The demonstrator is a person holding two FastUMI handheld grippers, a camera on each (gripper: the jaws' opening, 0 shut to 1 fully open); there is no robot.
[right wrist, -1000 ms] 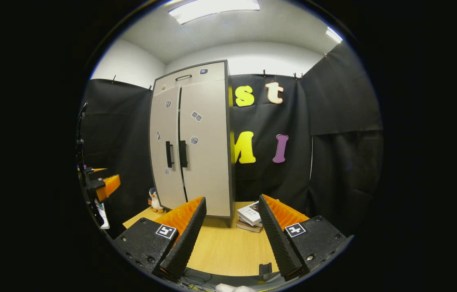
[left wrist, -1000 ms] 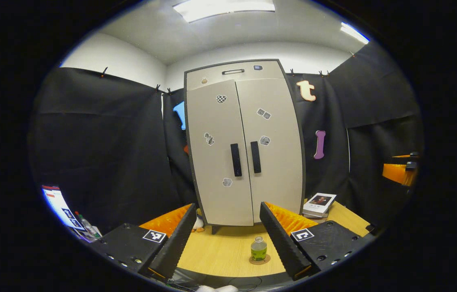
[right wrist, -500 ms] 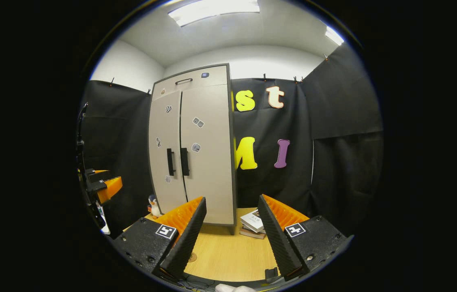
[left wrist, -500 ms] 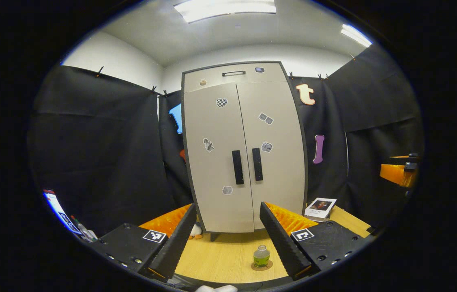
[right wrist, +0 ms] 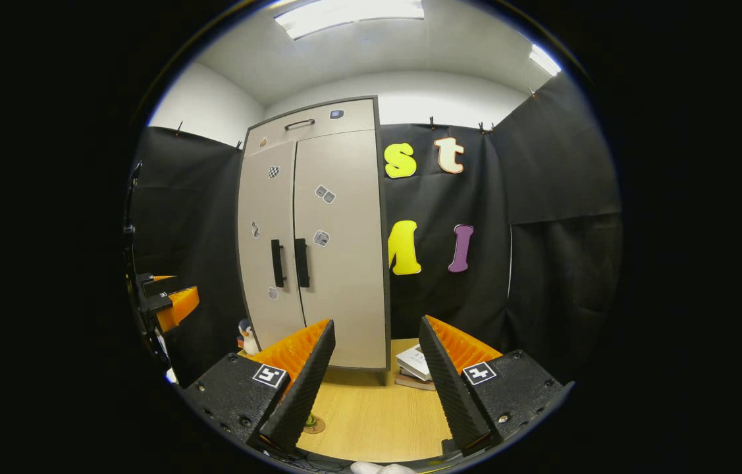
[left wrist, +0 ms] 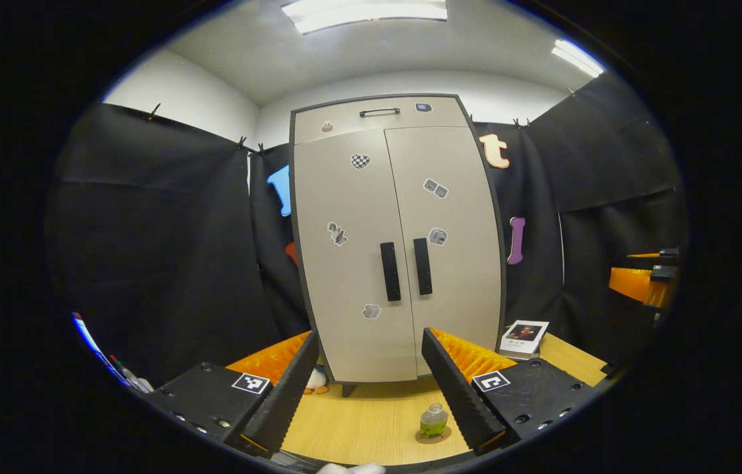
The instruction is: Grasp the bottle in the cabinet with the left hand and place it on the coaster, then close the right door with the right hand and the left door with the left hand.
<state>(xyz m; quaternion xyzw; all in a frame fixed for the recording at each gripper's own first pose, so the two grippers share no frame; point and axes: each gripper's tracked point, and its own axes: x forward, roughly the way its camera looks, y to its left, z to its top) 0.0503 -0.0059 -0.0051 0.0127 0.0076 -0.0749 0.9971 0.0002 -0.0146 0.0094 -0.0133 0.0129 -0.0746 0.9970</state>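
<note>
— While the bottle (left wrist: 434, 421) stands on its coaster (left wrist: 433, 436), can you read its label?
— No, too small. It sits on the table (left wrist: 357, 421) in front of the cabinet (left wrist: 397, 243), just beside the left gripper (left wrist: 368, 388)'s right finger, lower-right of where it showed before.
— Doors?
— Both shut, as earlier.
— Grippers?
— Left and right gripper (right wrist: 371, 388) are spread wide, holding nothing.

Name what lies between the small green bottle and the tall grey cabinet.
Only bare wooden tabletop separates the green bottle from the grey cabinet, seen in the left gripper view.
</note>
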